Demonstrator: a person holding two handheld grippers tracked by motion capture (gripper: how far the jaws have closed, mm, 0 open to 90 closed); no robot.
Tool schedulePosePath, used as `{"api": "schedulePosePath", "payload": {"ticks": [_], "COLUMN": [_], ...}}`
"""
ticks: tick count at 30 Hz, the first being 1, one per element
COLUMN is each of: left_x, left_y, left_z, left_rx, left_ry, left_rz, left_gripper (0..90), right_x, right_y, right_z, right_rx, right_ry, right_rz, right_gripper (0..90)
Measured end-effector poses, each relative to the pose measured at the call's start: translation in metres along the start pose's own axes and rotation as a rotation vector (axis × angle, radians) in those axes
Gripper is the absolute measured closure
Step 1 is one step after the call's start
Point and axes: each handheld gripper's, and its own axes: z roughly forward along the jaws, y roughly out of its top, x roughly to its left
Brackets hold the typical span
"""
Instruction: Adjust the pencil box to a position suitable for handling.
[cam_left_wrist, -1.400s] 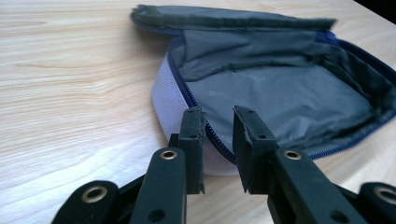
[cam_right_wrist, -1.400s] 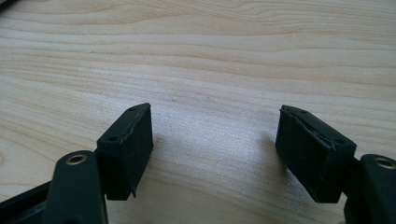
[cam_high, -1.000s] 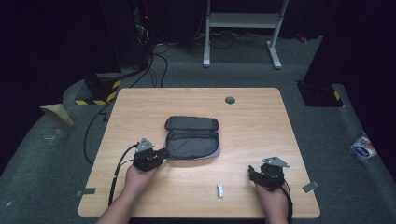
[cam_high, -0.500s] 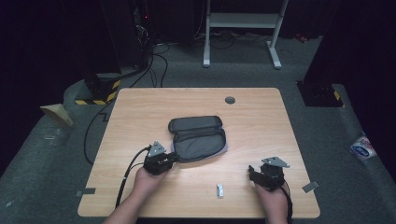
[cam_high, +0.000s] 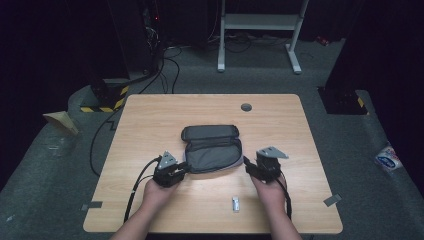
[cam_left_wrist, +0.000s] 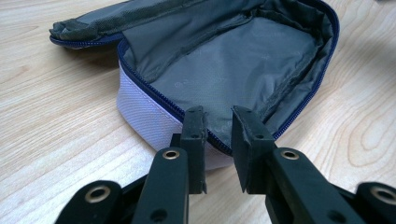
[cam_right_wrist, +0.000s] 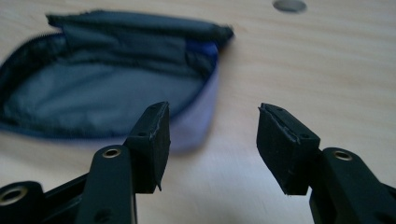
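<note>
The pouch (cam_high: 212, 148) lies unzipped near the middle of the table (cam_high: 150, 120), its lid flap folded back on the far side and the grey lining open to view. The left tongs (cam_high: 183, 169) are at the pouch's near-left corner — in the left gripper view (cam_left_wrist: 218, 128) their jaws straddle the blue zipper rim (cam_left_wrist: 154, 93), one jaw outside against the pale side wall, the other over the lining, with a narrow gap between them; whether they actually bite the fabric I cannot tell. The right tongs (cam_high: 248, 165) sit just beside the pouch's near-right corner, and in the right gripper view (cam_right_wrist: 212, 128) their jaws stand spread wide with bare wood between them, the pouch (cam_right_wrist: 107, 93) off to the left of them, blurred. Nearer the person than the pouch, between the two hands, a small silver object (cam_high: 235, 203) rests on the table — too small to make out. Beyond the pouch, a round dark grommet (cam_high: 246, 107) sits in the tabletop.
</note>
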Motion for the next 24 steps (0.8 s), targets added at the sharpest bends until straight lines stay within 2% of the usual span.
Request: {"api": "schedulePosePath", "payload": {"ticks": [3,6,7,8,11,13,20,24], "left_x": [0.001,0.001,0.001,0.002,0.001,0.001,-0.004,-0.008], "left_y": [0.000,-0.001,-0.001,-0.001,-0.001,-0.001,0.001,0.003], "left_z": [0.001,0.001,0.001,0.002,0.003,0.004,0.006,0.010], "left_rx": [-0.003,-0.008,-0.008,-0.011,-0.016,-0.017,-0.013,-0.014], "left_ry": [0.002,-0.002,-0.002,-0.003,-0.009,-0.012,-0.030,-0.039], "left_rz": [0.000,-0.004,-0.004,-0.013,-0.014,-0.010,-0.011,-0.002], "left_gripper": [74.8,74.7,74.7,74.7,74.5,74.5,74.1,74.0], "right_x": [0.008,0.013,0.013,0.015,0.014,0.013,0.012,0.009], "right_y": [0.019,0.023,0.023,0.019,0.014,0.012,0.000,-0.004], "right_z": [0.024,0.044,0.044,0.052,0.053,0.051,0.039,0.033], "right_rx": [0.015,0.050,0.050,0.084,0.102,0.104,0.093,0.089], "right_ry": [-0.016,-0.054,-0.054,-0.070,-0.056,-0.054,-0.067,-0.078], "right_rz": [-0.004,-0.024,-0.024,-0.025,-0.029,-0.030,-0.069,-0.073], "right_gripper": [45.3,52.8,52.8,61.7,75.6,79.4,80.1,80.0]}}
